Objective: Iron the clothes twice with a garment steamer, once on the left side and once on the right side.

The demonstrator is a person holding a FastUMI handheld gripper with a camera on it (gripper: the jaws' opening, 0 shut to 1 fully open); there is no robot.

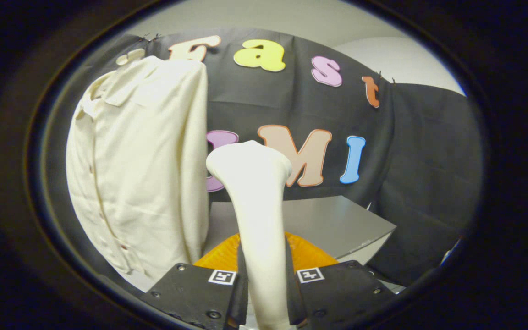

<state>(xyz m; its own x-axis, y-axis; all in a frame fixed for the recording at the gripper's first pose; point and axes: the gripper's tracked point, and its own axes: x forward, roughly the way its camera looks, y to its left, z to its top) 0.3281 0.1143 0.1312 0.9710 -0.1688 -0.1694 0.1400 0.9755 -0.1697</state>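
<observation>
Hand-held gripper (pixel 266 284) clamping steamer (pixel 255 201) — base hidden, shirt (pixel 135 174) beside.

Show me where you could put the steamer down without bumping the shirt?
The grey table is bare to the right of the steamer, toward the black cloth wall. The left is crowded: the hanging shirt sits close beside the steamer, which the gripper clamps.

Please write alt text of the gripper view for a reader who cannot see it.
The gripper has its fingers shut on a white garment steamer, head up. A cream shirt hangs just beside it; a grey table stands beyond.
</observation>
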